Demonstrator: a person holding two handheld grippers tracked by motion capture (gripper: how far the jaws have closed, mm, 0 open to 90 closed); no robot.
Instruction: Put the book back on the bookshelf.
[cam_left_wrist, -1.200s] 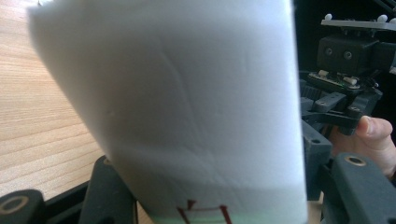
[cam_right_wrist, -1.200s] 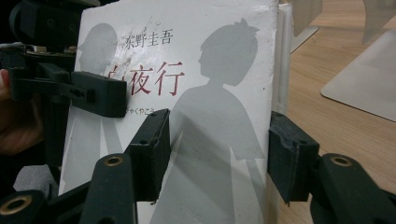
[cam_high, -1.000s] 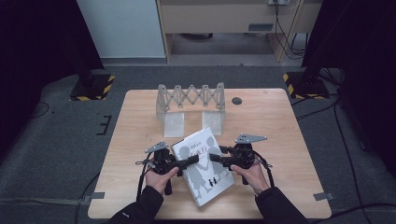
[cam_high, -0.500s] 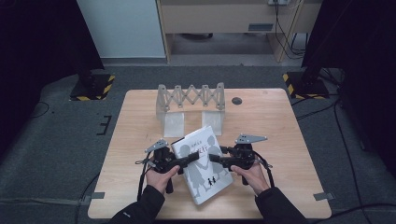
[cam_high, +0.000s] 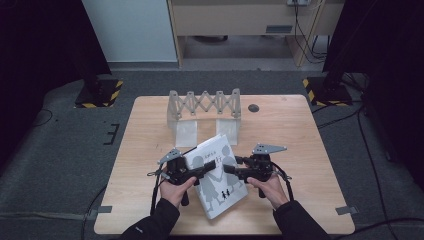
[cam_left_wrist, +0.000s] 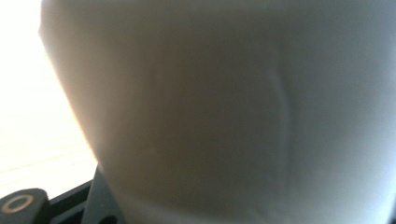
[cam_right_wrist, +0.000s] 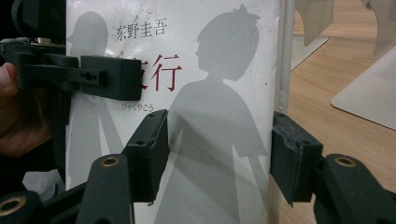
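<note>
The right gripper (cam_right_wrist: 215, 156) is reaching over a white book (cam_right_wrist: 201, 93), one jaw lying on the cover with the grey figures and the other jaw standing against the spine edge beside it. The jaws are standing at a middling width; whether both pads are pressing on the book I cannot tell. In the high view the right gripper (cam_high: 231, 169) is pointing toward the left gripper (cam_high: 210, 165), and the book (cam_high: 220, 197) is lying tilted between the two, its cover facing up, on the wooden table (cam_high: 295, 130).

The left gripper is coming onto the book from the opposite side, one jaw lying across the cover just beyond the right gripper's tips. Its jaws have just been opening a little with the book between them, and how tightly they are gripping I cannot tell. The left gripper view is showing a blurred pale surface (cam_left_wrist: 233, 107) close in front.

Beyond both grippers, a grey folding rack (cam_high: 204, 107) is standing on the table.
</note>
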